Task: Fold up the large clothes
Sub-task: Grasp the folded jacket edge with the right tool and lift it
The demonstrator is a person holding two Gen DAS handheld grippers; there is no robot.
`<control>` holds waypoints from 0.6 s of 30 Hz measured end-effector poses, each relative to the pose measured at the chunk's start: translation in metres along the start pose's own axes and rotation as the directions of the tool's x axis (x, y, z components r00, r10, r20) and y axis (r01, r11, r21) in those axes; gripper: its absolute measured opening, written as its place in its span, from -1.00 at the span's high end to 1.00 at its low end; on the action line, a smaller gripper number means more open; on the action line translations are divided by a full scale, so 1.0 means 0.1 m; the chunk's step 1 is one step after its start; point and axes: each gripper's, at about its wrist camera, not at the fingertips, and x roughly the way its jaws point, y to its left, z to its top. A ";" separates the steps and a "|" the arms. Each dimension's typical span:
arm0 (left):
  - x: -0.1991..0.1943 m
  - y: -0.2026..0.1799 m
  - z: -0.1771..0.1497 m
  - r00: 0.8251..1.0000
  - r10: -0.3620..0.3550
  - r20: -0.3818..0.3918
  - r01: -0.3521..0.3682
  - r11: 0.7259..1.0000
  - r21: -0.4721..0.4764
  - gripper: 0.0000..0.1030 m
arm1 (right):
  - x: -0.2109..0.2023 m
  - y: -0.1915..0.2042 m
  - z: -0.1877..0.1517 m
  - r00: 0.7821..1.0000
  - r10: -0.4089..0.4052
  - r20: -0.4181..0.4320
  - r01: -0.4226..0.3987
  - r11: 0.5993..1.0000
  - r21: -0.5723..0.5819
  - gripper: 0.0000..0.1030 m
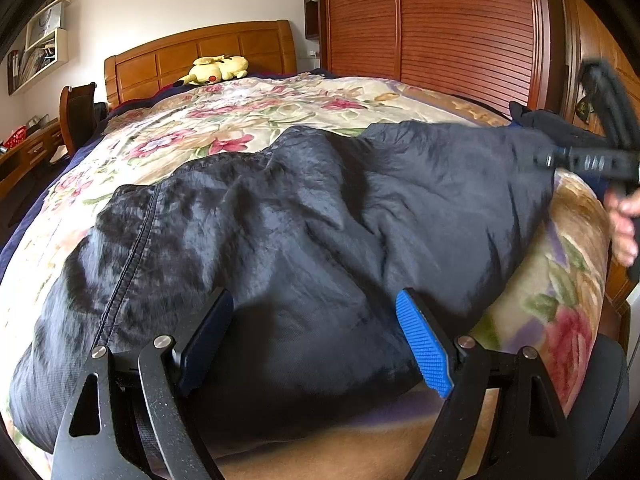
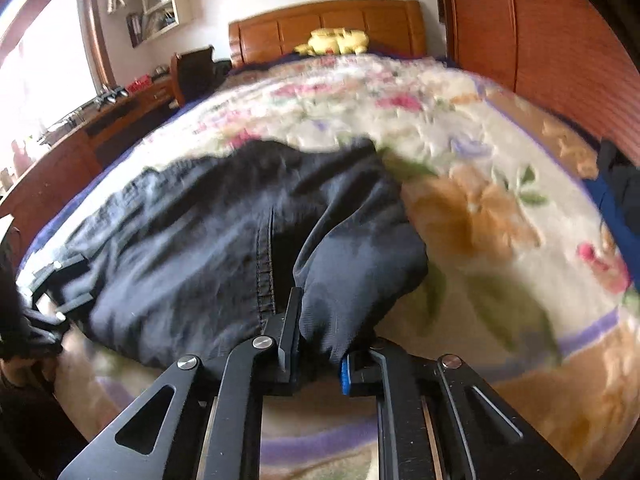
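A big bed with a flowery blanket fills the room, with a wooden headboard at the far end. A dark piece of clothing lies spread on the near part of the bed. A yellow soft toy sits far away by the headboard. The left tool hangs over the near edge of the clothing, spread wide and gripping nothing. The right tool is clenched on the clothing's near right corner — cloth bunches between its fingers.
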 end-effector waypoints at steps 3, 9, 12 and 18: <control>-0.02 0.02 0.02 1.000 -0.007 0.000 0.007 1.000 -0.007 -0.64 | -0.14 0.14 0.17 0.999 0.006 0.045 -0.005 0.999 -0.037 0.75; -0.31 0.30 0.08 0.998 0.002 0.060 0.001 0.998 -0.064 -0.64 | -0.28 0.57 0.45 0.995 0.021 0.102 -0.008 0.992 -0.128 0.77; -0.46 0.49 0.09 0.996 0.010 0.085 -0.002 0.995 -0.102 -0.64 | -0.31 0.77 0.54 0.992 0.044 0.120 -0.023 0.985 -0.170 0.77; -0.79 0.92 0.05 0.988 0.071 0.134 -0.048 0.984 -0.169 -0.64 | -0.24 1.25 0.67 0.986 0.096 0.136 -0.058 0.963 -0.263 0.78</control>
